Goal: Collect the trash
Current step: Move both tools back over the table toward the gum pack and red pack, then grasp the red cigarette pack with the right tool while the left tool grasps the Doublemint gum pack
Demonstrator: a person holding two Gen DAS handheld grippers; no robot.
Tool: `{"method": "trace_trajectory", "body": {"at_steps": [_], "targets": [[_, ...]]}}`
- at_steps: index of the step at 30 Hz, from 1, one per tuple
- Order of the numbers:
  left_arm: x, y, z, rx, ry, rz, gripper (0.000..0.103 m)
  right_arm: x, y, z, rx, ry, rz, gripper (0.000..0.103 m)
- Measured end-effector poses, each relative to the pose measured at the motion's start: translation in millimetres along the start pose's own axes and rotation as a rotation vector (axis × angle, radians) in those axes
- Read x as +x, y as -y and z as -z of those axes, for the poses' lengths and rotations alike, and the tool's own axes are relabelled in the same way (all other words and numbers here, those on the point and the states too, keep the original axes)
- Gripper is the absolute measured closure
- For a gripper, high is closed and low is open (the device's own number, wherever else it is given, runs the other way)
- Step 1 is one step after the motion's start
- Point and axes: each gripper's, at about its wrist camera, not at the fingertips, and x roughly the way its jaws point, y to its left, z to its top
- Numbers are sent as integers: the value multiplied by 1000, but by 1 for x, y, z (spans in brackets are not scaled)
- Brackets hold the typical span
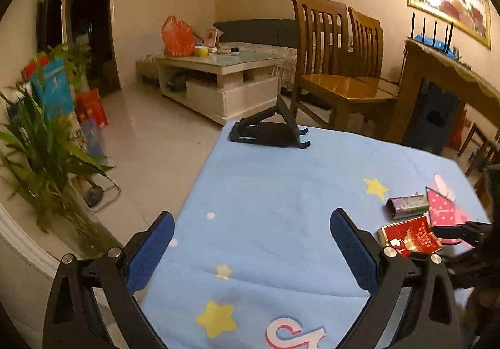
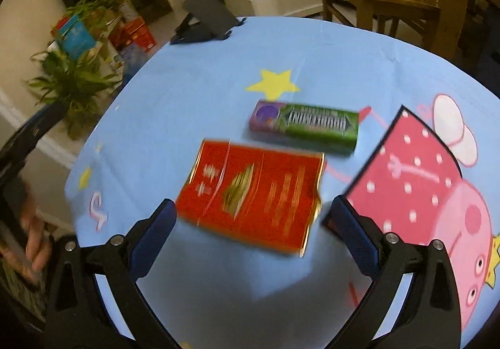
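Right tongs [image 2: 248, 217]: spread wide and holding nothing, hovering above the red pack with a jaw on each side of it, which reads as lining up a pick.
Left tongs [image 1: 251, 238]: also spread apart and empty, hanging over bare blue cloth well away from the trash, probably just waiting.
Red pack [image 2: 250, 196]: a flat red wrapper with gold edging, lying loose on the table [image 2: 200, 99] just in front of the right tongs; likely the first piece to collect.
Green box [image 2: 304, 127]: a long green and purple carton, lying flat just beyond the red pack and not touching it.
Pink card [image 2: 406, 174]: pink with white dots, beside the right jaw; whether it is trash or part of the cloth print I cannot tell.
Writing: the green box carries upside-down block letters, too blurred to read; gold print on the red pack is illegible too.
Phone stand [image 1: 270, 130]: black, at the table's far edge.
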Motion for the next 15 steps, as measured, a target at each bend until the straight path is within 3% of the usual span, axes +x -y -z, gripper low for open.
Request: {"method": "trace_trajectory", "body": {"at_steps": [3,5,8,9,10,12,15], "targets": [[0,-4,0,-20,9,20,7,-2,-9,12,30,-59,-99,5],[-2,-10,0,-49,18,28,7,-5,-36,27,9,-91,-162,5],[1,-22,-1,-92,10,41,7,-27,-79,45,-139,-51,-237,6],[2,-25,-1,-105,6,45,7,-33,-87,45,-194,-25,-199,6],[3,-27,-1,-119,-1,50,7,-39,-92,41,-247,17,-105,6],[6,-31,-1,-136,-13,54,7,-40,-86,29,-268,53,30,6],[5,-30,0,-138,-14,43,7,-26,-62,12,-163,25,26,6]]}}
